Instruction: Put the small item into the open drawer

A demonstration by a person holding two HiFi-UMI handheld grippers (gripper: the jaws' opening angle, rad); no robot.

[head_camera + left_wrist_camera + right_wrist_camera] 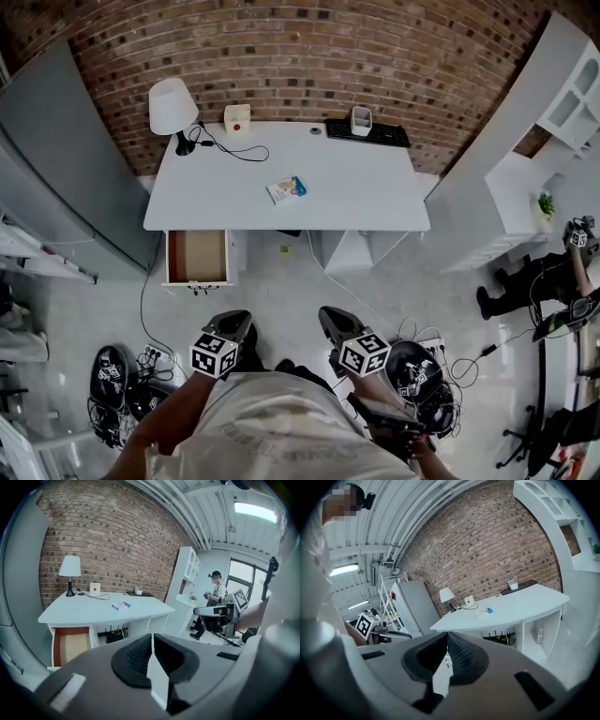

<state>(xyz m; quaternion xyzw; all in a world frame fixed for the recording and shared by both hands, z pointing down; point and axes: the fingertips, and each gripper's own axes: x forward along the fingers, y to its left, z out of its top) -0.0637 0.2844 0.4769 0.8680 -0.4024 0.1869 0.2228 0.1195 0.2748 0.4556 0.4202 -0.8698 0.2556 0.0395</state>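
The small item [287,189], a flat blue-and-white packet, lies near the middle of the white desk [375,202]. It also shows in the left gripper view as the packet [121,605] and in the right gripper view as the packet [483,612]. The open drawer [197,257] sticks out under the desk's left end, brown inside and with nothing in it; in the left gripper view the drawer [70,645] shows at lower left. My left gripper [239,320] and right gripper [329,315] hang over the floor, well short of the desk. Both the left gripper [152,637] and the right gripper [446,636] are shut with nothing held.
On the desk's far edge stand a lamp [172,108], a small white box [237,118], a keyboard [367,133] and a cup [361,119]. Cables and bags [422,375] lie on the floor near my feet. A grey cabinet [56,141] stands left, white shelves [553,122] right, where another person [548,281] stands.
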